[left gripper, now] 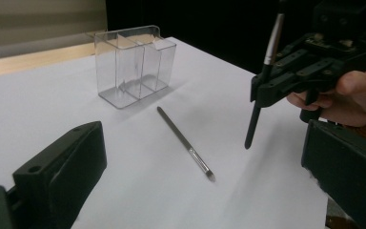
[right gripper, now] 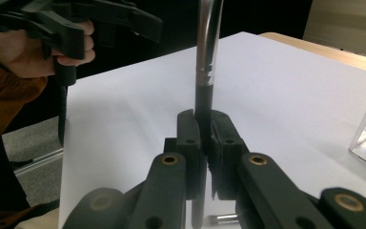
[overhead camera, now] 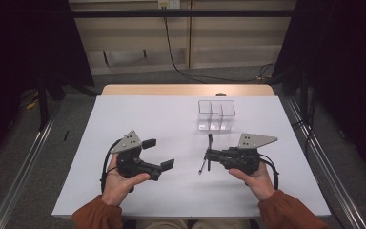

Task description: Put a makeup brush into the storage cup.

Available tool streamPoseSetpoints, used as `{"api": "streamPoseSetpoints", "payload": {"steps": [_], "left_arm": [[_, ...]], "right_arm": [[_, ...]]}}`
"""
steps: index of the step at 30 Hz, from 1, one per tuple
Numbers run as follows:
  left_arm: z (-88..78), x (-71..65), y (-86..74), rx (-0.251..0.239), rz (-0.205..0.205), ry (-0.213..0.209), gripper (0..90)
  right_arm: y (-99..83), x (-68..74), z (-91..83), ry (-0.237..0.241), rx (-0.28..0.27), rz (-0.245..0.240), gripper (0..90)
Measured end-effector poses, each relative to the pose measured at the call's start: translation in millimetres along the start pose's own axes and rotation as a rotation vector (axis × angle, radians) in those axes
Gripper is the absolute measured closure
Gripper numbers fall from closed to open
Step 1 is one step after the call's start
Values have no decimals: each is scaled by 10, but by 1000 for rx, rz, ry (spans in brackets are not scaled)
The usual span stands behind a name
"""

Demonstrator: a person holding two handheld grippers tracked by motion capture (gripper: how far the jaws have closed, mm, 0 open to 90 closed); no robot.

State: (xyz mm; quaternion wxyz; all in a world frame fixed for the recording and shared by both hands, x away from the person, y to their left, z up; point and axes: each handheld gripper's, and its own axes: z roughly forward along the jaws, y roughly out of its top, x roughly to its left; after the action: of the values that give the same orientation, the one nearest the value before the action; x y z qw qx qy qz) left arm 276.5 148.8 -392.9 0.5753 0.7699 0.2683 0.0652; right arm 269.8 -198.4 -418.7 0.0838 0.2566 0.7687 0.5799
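Two black jaws rise big and close at the bottom of the right gripper view, pressed tight on a dark brush handle [right gripper: 204, 102] that stands straight up between them. That is the right gripper [overhead camera: 208, 154], and it pinches the held brush near its dark end. From the left gripper view, the same brush [left gripper: 265, 76] hangs in the jaws with its dark tip just above the table, and its silver part goes up past the top of the picture.

Next come the jaws of the left gripper [overhead camera: 158, 153]. They are spread wide apart with nothing between them. From the left gripper view, one jaw sits low on the left and the other low on the right, and plain white table shows in the gap.

A second brush [left gripper: 185, 143] lies flat on the white table [overhead camera: 124, 114], between the two grippers. Its handle end points toward a clear box [overhead camera: 216, 115] with dividers inside. The box stands farther back, apart from that brush.

From the high view, both hands sit near the front edge of the table. Lots of bare white room lies to the left and at the back left. The box stands well in from the back and right edges.

The high view shows the whole table and both orange sleeves. The right gripper view shows the pinch up close, plus a bit of the flat brush under the jaws.
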Motion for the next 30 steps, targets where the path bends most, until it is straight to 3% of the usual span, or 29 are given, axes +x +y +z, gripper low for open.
{"api": "streamPoseSetpoints", "payload": {"steps": [4,5,8,11,15,17,24,30], "left_arm": [[-107,29,-55,-3,26,20,13],[-132,43,-67,-1,25,36,13],[-210,96,-99,-26,9,30,13],[-264,105,-144,-34,21,70,13],[-339,116,-230,-21,-3,84,14],[-388,120,-264,-13,13,109,14],[-529,152,-386,-33,9,148,14],[-562,128,-428,-45,10,147,14]], "right_arm": [[49,-12,-3,-9,-17,-8,844],[59,-20,-7,-12,-20,-8,844],[68,-45,-14,-25,-15,-13,844],[69,-78,-25,-35,-14,-10,844],[97,-121,-47,-50,-21,-10,844],[121,-137,-54,-53,-29,-12,844],[204,-213,-39,-65,-47,-14,844],[290,-258,-21,-74,-62,-17,845]]}}
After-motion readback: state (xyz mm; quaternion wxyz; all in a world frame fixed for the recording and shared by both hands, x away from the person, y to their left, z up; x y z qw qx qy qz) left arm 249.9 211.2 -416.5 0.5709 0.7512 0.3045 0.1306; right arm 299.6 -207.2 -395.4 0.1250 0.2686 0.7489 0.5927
